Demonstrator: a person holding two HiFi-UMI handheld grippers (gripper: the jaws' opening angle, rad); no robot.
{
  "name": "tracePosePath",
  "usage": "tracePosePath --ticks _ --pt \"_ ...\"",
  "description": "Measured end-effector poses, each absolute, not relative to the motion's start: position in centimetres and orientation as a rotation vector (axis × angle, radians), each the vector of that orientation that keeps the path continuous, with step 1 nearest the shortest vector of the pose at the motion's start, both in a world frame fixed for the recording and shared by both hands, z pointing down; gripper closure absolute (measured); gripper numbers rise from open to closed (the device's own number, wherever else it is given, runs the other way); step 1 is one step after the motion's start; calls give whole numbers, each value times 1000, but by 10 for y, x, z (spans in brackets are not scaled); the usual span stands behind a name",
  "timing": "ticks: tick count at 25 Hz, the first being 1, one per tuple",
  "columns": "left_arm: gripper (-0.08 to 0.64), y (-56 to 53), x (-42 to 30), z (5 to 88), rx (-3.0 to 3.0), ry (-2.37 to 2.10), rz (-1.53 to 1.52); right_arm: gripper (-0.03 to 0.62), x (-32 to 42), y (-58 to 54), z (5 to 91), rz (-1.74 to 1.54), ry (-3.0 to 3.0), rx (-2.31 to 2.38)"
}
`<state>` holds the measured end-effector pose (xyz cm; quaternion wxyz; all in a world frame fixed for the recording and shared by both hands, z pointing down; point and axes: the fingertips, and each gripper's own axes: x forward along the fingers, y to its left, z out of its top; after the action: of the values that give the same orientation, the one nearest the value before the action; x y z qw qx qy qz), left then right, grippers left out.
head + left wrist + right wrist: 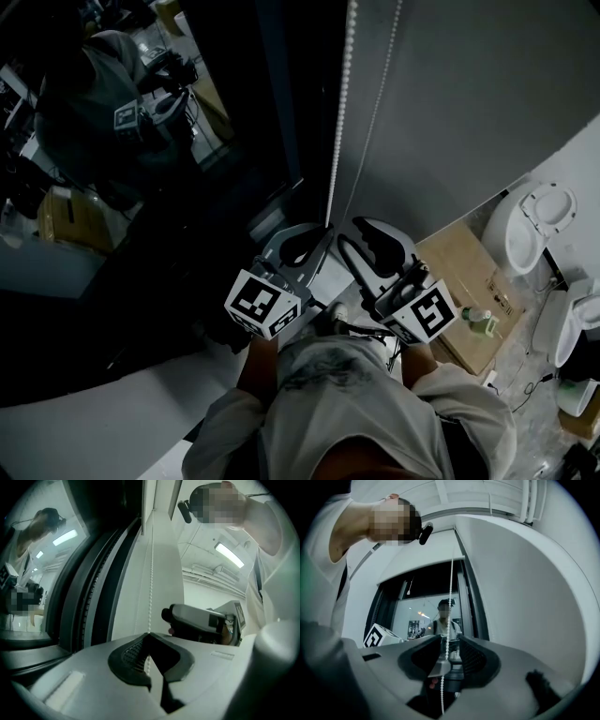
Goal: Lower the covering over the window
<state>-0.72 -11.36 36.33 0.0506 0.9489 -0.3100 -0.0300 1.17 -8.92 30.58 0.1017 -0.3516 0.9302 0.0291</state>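
1. One chain [339, 122] is pinched in the closed jaws of the left gripper [319, 234], beside the dark window [141, 141].
2. Just beside it, the right gripper [349, 236] is spread wide; the chain hangs unpinched between its jaws.
3. Blind [422, 562] is seen high above the glass.
4. Box [459, 272] and bottle [480, 323] are noted on the floor, right, well clear.

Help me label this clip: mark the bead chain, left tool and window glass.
bead chain [340, 112], head view, thicker strand's middle
left tool [149, 635], left gripper view, closed tips
window glass [417, 616], right gripper view, left of chain
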Motion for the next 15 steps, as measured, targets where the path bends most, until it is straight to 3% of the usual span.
tracePosePath --ticks 15 --pt "551 -107 -6 368 2881 -954 -106 462 -13 -114 260 137 2699 -954"
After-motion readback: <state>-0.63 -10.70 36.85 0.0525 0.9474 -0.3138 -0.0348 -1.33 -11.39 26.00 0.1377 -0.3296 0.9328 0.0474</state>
